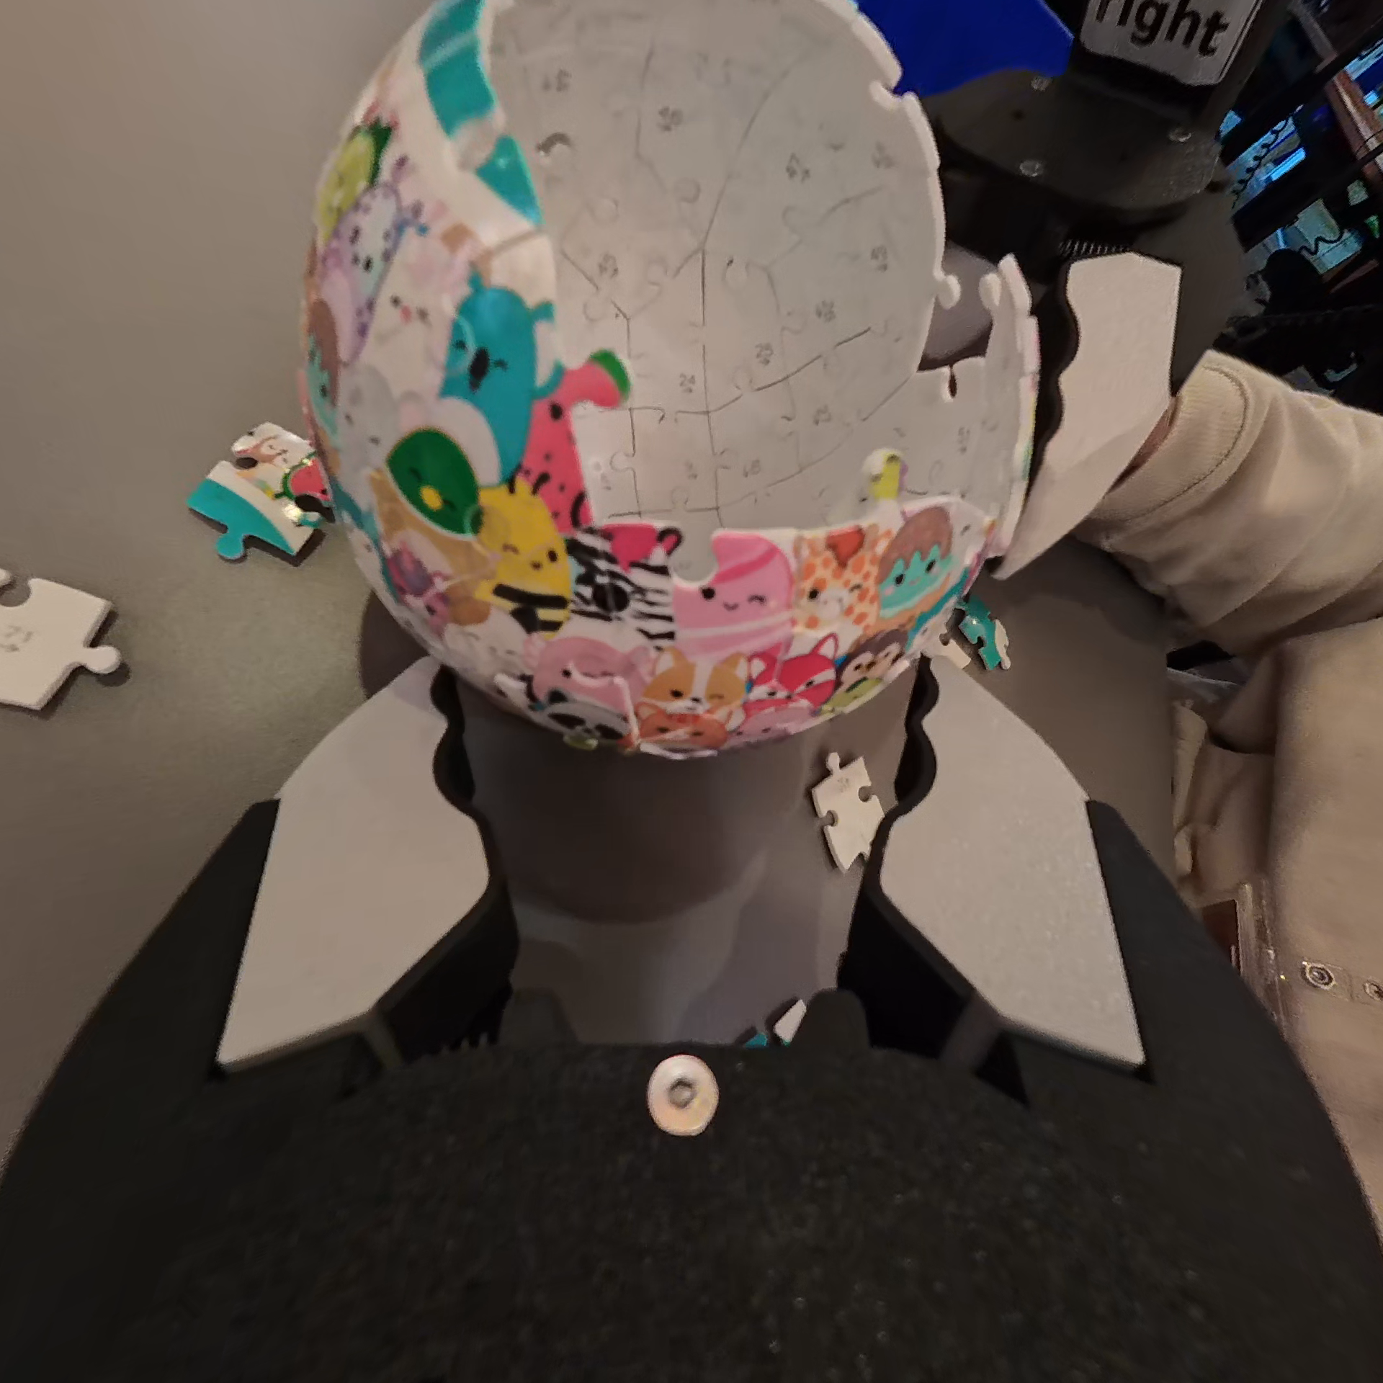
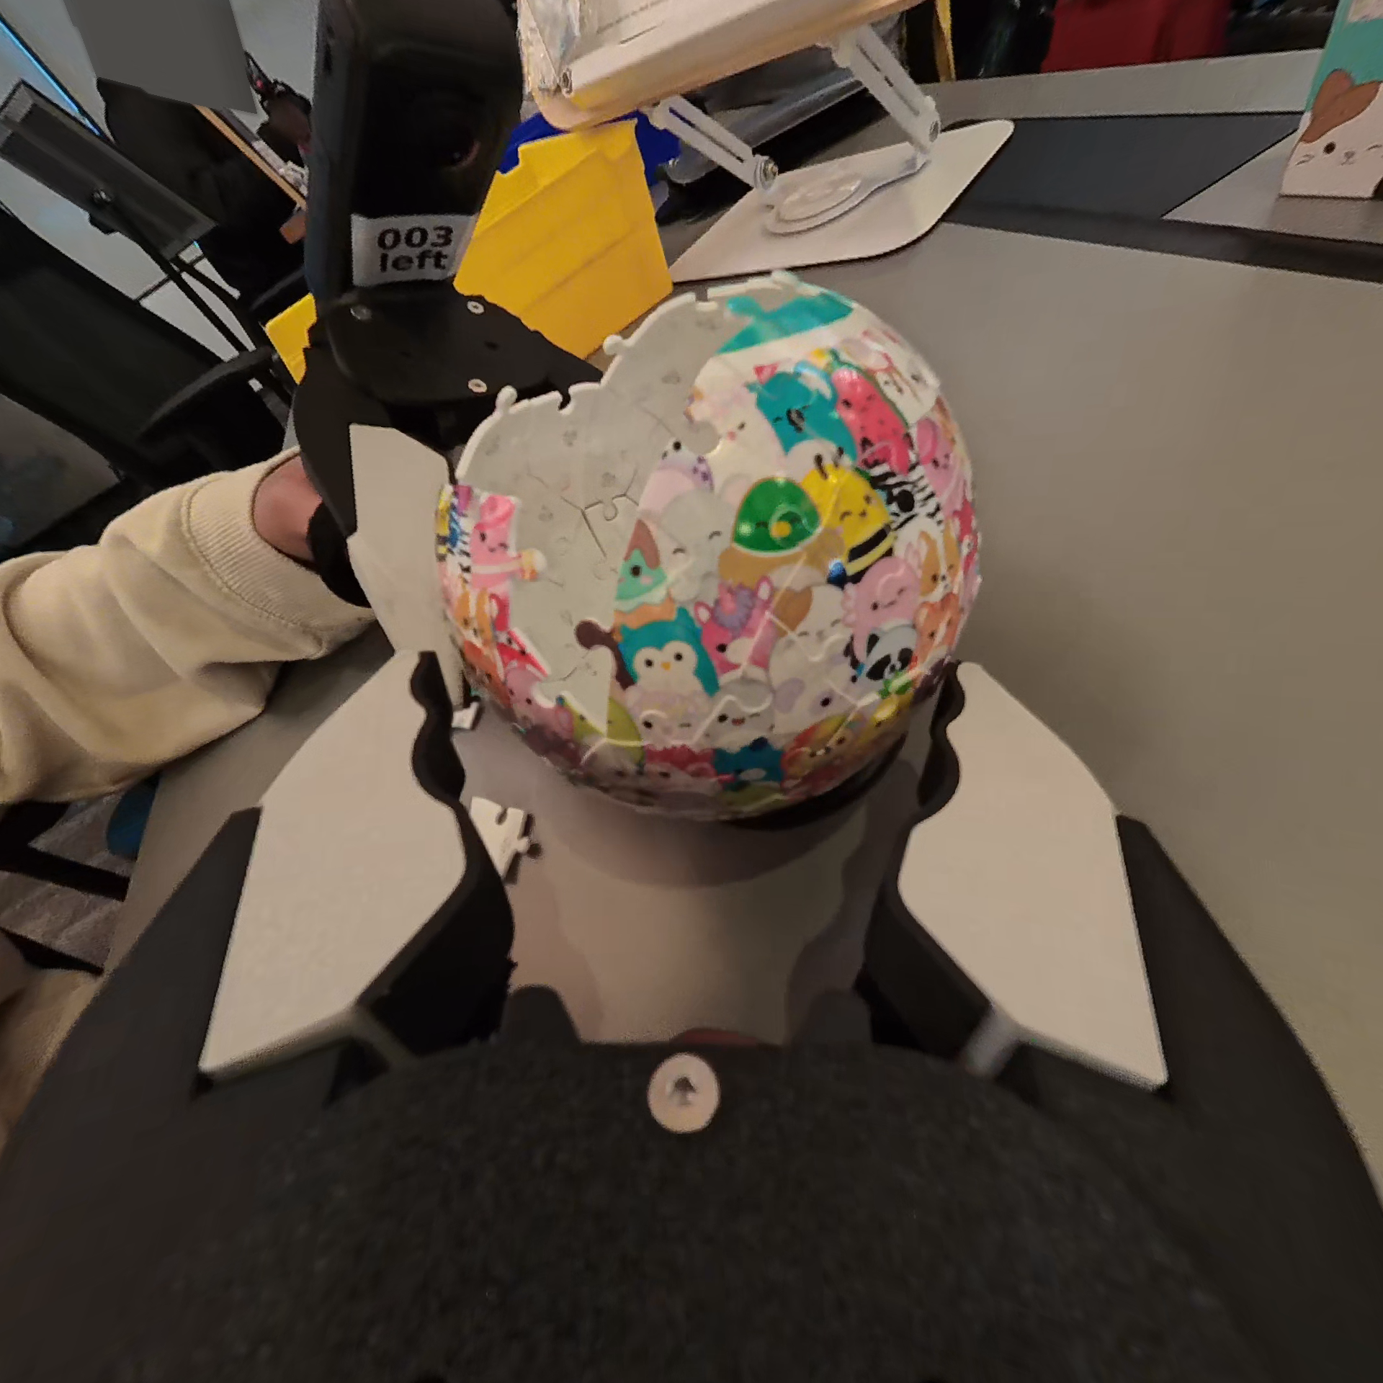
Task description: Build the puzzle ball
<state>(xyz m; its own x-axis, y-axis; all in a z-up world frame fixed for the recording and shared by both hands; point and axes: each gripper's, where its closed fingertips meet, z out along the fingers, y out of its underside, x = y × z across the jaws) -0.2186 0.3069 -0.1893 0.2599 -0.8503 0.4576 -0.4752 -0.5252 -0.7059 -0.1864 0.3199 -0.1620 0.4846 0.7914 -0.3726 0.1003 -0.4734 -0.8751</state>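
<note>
On grey table [image 2: 1122, 449]: glossy half-open puzzle ball [image 2: 786, 569] (white matte inside).

Puzzle ball [image 2: 711, 554] blocks table [image 2: 1122, 524] centre; loose pieces [image 1: 52, 643] left; bare table right.

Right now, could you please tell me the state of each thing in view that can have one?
Puzzle ball: upright on its stand, partly built, a large gap open on one side.
Left tool: open, fingers either side of the ball's base.
Right tool: open, holding nothing.
White piece: loose on the table, blank side up.
Teal piece: loose, printed side up.
</note>
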